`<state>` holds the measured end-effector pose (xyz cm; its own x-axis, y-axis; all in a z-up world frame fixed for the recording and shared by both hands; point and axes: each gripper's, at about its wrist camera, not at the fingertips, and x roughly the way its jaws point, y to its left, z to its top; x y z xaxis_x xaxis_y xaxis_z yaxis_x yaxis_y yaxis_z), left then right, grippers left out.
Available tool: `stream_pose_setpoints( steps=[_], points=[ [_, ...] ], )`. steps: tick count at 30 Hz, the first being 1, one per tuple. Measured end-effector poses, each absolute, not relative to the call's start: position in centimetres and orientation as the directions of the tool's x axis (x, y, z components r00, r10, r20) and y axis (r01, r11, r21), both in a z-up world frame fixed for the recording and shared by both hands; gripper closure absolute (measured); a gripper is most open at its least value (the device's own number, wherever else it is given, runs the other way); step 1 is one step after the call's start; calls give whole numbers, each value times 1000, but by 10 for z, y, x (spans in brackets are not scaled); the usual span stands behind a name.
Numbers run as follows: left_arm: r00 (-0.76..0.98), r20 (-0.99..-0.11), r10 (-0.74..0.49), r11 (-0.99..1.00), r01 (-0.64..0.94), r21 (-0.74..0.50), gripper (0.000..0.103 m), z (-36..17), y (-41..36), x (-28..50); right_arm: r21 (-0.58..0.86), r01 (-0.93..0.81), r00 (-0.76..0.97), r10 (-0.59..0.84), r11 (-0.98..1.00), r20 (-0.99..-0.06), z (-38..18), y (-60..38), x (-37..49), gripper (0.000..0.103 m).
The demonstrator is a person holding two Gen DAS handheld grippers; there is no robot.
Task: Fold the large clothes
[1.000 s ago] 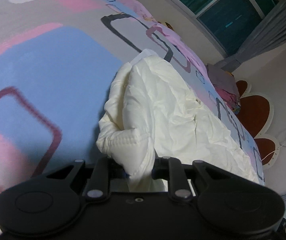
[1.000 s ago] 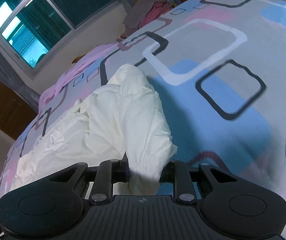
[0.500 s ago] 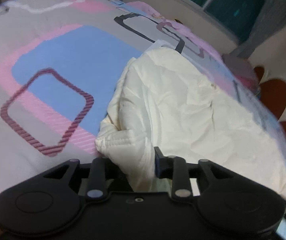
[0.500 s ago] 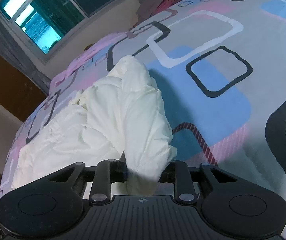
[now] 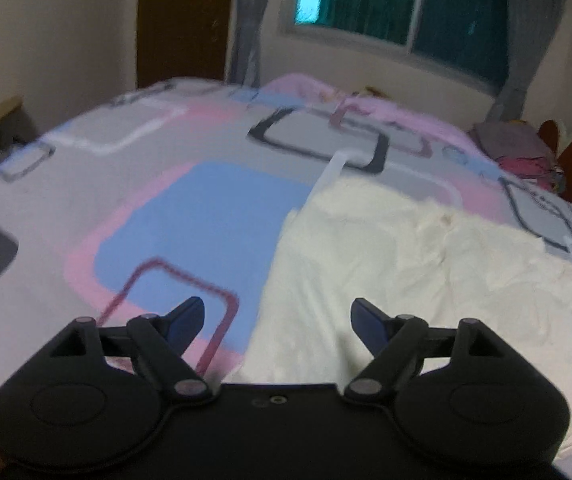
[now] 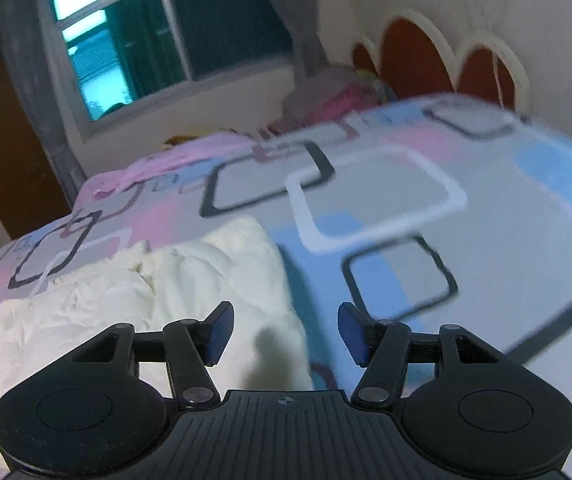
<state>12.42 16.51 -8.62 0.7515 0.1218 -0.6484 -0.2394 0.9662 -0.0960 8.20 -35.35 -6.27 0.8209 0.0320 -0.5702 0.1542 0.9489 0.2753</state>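
Observation:
A cream-white padded garment [image 5: 406, 272] lies flat and wrinkled on the bed, filling the right half of the left wrist view and the lower left of the right wrist view [image 6: 134, 300]. My left gripper [image 5: 278, 320] hovers above the garment's left edge; its jaws are opening and nothing is between them. My right gripper [image 6: 284, 332] hangs over the garment's right edge, its jaws also opening, with no cloth in them. Both grippers stand clear of the fabric.
The bed cover [image 5: 166, 216] is grey with blue, pink and dark rounded squares. A heap of pink and grey clothes [image 5: 526, 152] lies at the far corner by the headboard [image 6: 418, 60]. A window [image 5: 398, 0] with grey curtains is behind the bed.
Both grippers let go of the garment's folded corners, spread their jaws and lifted away. The cloth dropped flat onto the bed. Both views have rolled toward level.

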Motion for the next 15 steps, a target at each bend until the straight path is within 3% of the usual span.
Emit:
stream_pose_setpoints(
  steps=[10,15],
  points=[
    [805,-594,-1,999,-30,-42,24,-88,96,184,212,3,829,116,977,-547,-67,-266,140,45],
    [797,-603,27,999,-42,-12,24,-112,94,218,188,-53,823,150,981,-548,-75,-223,173,45]
  ],
)
